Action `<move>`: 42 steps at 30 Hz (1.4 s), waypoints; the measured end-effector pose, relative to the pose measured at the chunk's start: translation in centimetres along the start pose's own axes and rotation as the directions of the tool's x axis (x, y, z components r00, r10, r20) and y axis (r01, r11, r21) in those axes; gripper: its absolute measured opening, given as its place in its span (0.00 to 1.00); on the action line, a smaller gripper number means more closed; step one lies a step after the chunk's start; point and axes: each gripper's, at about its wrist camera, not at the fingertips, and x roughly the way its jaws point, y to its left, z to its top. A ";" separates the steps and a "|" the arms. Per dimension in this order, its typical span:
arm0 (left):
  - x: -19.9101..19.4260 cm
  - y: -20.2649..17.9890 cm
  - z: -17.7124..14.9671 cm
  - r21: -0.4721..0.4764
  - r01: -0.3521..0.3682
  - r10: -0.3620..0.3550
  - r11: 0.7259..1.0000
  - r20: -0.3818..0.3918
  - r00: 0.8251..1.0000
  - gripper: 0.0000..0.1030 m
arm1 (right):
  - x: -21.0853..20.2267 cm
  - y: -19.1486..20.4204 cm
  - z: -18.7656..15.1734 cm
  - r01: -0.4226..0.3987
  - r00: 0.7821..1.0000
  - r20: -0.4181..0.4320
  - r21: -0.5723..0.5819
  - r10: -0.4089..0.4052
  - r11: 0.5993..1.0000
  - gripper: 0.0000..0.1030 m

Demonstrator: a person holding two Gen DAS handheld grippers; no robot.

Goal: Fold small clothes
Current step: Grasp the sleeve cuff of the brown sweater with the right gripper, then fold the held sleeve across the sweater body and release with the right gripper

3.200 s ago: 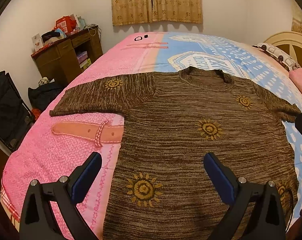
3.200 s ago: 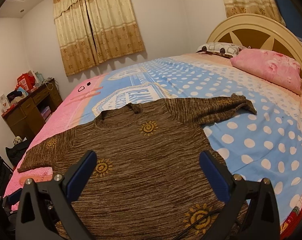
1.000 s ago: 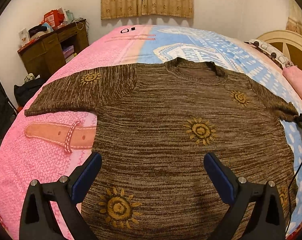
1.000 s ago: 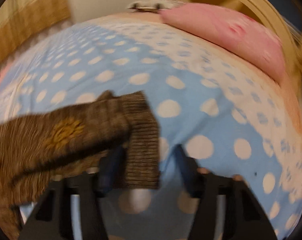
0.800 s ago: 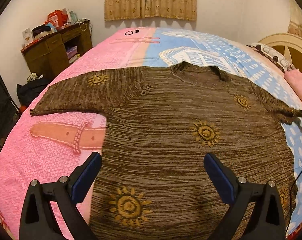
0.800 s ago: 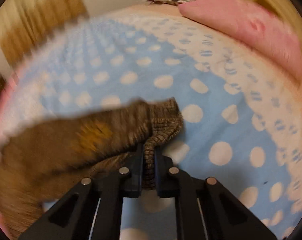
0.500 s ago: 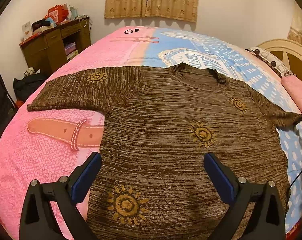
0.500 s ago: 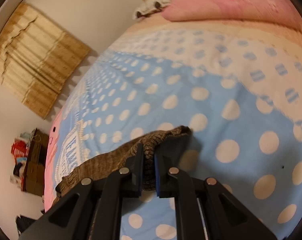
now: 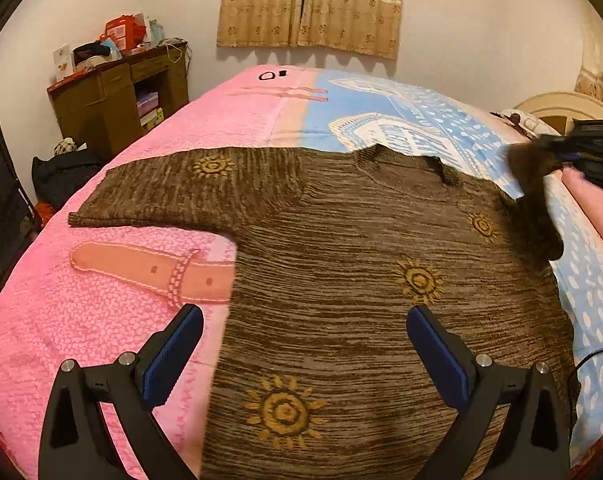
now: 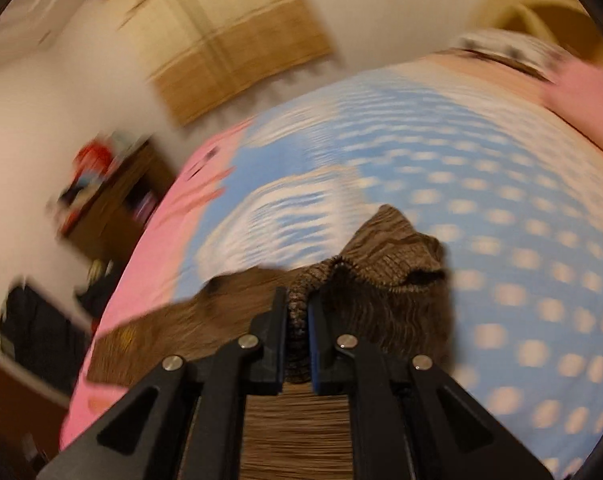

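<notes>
Since a moment ago the right sleeve (image 10: 385,248) has lifted off the bed (image 9: 101,312), pinched in the right gripper (image 10: 297,320), fingers clenched on its ribbed cuff. Sweater (image 9: 361,300), a floppy brown knit with sun motifs, lies flat on the quilt. Step in hand: first sleeve fold. Next, I'd judge: carry the cuff across the chest, lay it flat. Left gripper (image 9: 301,352) hovers over the hem, fingers spread, holding nothing.

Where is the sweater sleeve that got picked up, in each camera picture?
Left wrist view: the pinched sleeve of the brown knitted sweater with sun patterns hangs lifted at the far right edge, held by the right gripper.
Right wrist view: the sleeve cuff sits at centre, clamped between the black fingers.
Shared landmark: the beige patterned curtain.
</notes>
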 end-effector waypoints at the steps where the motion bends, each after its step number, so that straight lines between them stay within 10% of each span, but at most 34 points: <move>1: -0.1 0.4 0.1 -0.005 -0.001 0.001 1.000 0.003 1.000 0.99 | 1.6 2.3 -0.9 -0.008 1.000 -0.022 -0.046 0.007 0.999 0.11; 14: 0.8 5.7 0.0 -0.073 -0.065 0.066 0.995 0.009 0.998 0.99 | 15.1 13.8 -10.3 -0.148 0.970 -0.218 -0.187 0.106 0.971 0.13; 17: 1.4 6.2 0.0 -0.081 -0.060 0.060 0.995 -0.002 0.998 0.99 | 16.1 13.7 -10.8 -0.170 0.963 -0.237 -0.173 0.126 0.970 0.27; 20: 1.7 6.3 0.0 -0.080 -0.054 0.054 0.995 -0.007 0.999 0.99 | 15.2 13.4 -10.5 -0.202 0.961 -0.223 -0.156 0.165 0.967 0.67; 26: 1.8 6.1 0.1 -0.068 -0.056 0.056 0.996 -0.002 0.998 0.99 | 9.7 8.0 -6.8 0.000 1.000 -0.014 -0.111 -0.002 0.994 0.69; 29: 2.2 5.8 0.1 -0.077 -0.045 0.044 0.996 -0.011 0.999 0.99 | 8.4 2.1 -4.4 0.232 0.972 0.033 -0.019 -0.231 0.973 0.69; 32: 2.5 5.0 -0.1 -0.069 -0.039 0.038 0.997 -0.023 0.999 0.99 | 8.3 -2.4 -2.9 0.376 0.926 0.018 0.027 -0.377 0.926 0.69; 38: 2.7 3.2 0.1 -0.010 -0.067 0.066 0.998 -0.030 0.997 0.99 | 11.0 -5.1 -2.7 0.314 0.943 -0.110 -0.024 -0.315 0.949 0.58; 40: 2.7 2.9 0.2 0.006 -0.080 0.080 0.997 -0.028 0.996 0.99 | 11.8 -5.1 -2.3 0.333 0.933 -0.117 -0.086 -0.341 0.939 0.13; 42: 2.8 2.8 0.2 0.021 -0.093 0.093 0.995 -0.022 0.995 0.99 | 11.0 -6.8 -1.8 0.320 0.940 -0.114 -0.039 -0.322 0.947 0.12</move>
